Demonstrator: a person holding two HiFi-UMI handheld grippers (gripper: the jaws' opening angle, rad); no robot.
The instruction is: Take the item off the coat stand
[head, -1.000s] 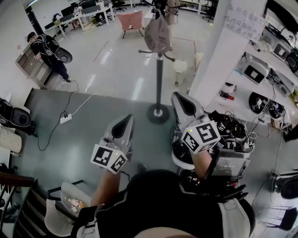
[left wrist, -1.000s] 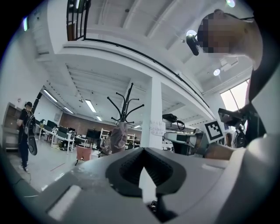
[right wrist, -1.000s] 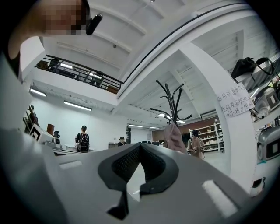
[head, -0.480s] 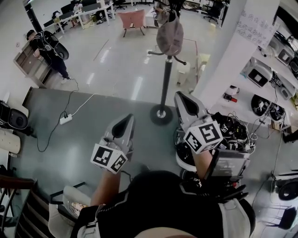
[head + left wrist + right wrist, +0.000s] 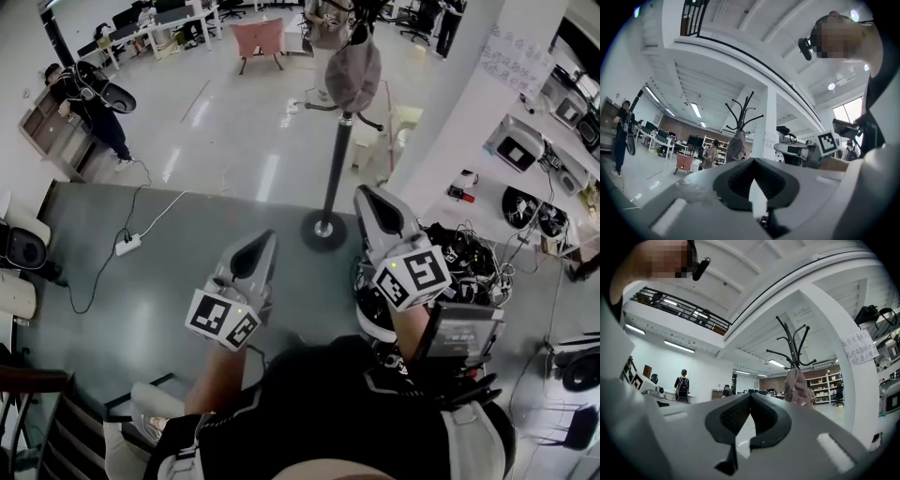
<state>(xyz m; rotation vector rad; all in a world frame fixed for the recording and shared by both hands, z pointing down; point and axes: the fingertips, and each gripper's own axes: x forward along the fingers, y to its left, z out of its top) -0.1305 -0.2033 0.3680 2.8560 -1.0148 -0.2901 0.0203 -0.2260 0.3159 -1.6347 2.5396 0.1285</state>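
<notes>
A black coat stand (image 5: 335,159) rises from a round base (image 5: 322,230) on the grey floor ahead of me. A greyish-pink fabric item (image 5: 353,73) hangs from its hooks near the top. In the left gripper view the item (image 5: 737,146) hangs under the stand's curved arms (image 5: 743,108); in the right gripper view the item (image 5: 797,387) sits right of centre. My left gripper (image 5: 265,240) is shut and empty, left of and short of the base. My right gripper (image 5: 364,193) is shut and empty, just right of the pole, well below the item.
A white pillar (image 5: 448,103) stands right of the stand, with a cluttered bench of devices and cables (image 5: 525,178) beyond it. A power strip and cord (image 5: 126,246) lie on the floor at left. A person (image 5: 86,94) stands far left; a pink chair (image 5: 259,39) is behind.
Both grippers have moved forward toward the coat stand, still shut. The stand and hanging item now sit further right and nearer in the head view.
</notes>
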